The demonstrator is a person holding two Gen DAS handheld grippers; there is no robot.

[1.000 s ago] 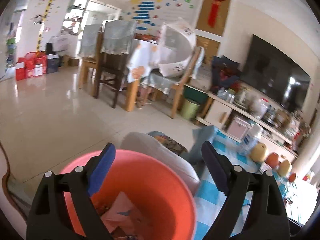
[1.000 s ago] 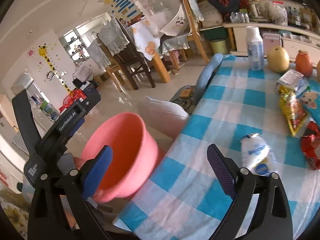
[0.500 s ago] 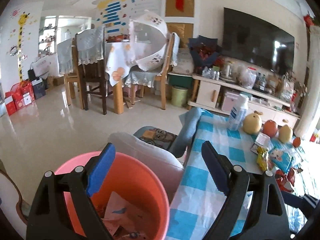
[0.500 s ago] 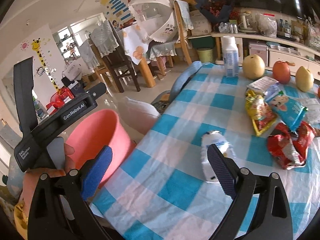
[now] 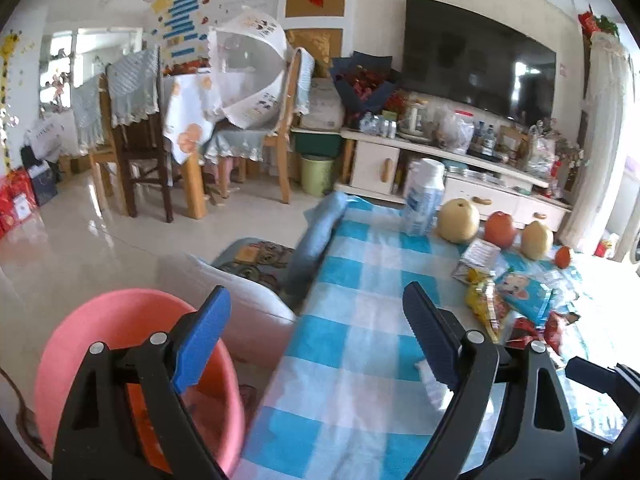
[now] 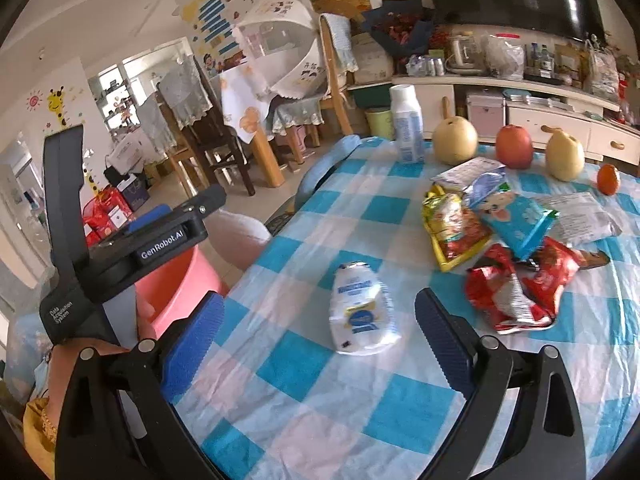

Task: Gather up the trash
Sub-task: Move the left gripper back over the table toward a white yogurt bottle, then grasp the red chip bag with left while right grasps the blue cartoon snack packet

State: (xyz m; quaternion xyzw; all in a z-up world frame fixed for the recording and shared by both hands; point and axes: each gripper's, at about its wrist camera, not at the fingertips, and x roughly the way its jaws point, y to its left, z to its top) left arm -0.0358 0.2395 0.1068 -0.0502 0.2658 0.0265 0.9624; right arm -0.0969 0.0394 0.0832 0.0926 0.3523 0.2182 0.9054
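A pink bucket (image 5: pixel 120 332) with paper scraps inside stands on the floor by the table's left edge; it also shows in the right wrist view (image 6: pixel 180 280). My left gripper (image 5: pixel 316 332) is open and empty, over the table edge beside the bucket. My right gripper (image 6: pixel 320 324) is open and empty, just before a crumpled white wrapper (image 6: pixel 362 314) on the blue-checked tablecloth (image 6: pixel 312 372). Beyond lie a red wrapper (image 6: pixel 516 288), a yellow-red wrapper (image 6: pixel 452 228) and a blue snack bag (image 6: pixel 516 216).
A white bottle (image 6: pixel 406 128), two pears (image 6: pixel 454 140), an apple (image 6: pixel 514 146) and a small orange (image 6: pixel 608 178) stand at the table's far side. A white cushion (image 5: pixel 248 312) lies next to the bucket. Dining chairs (image 5: pixel 140 148) and a TV cabinet (image 5: pixel 460 176) stand behind.
Both grippers swung right, from the bucket toward the table. The white wrapper now lies between the right gripper's fingers; the bucket has slid to the left in both views.
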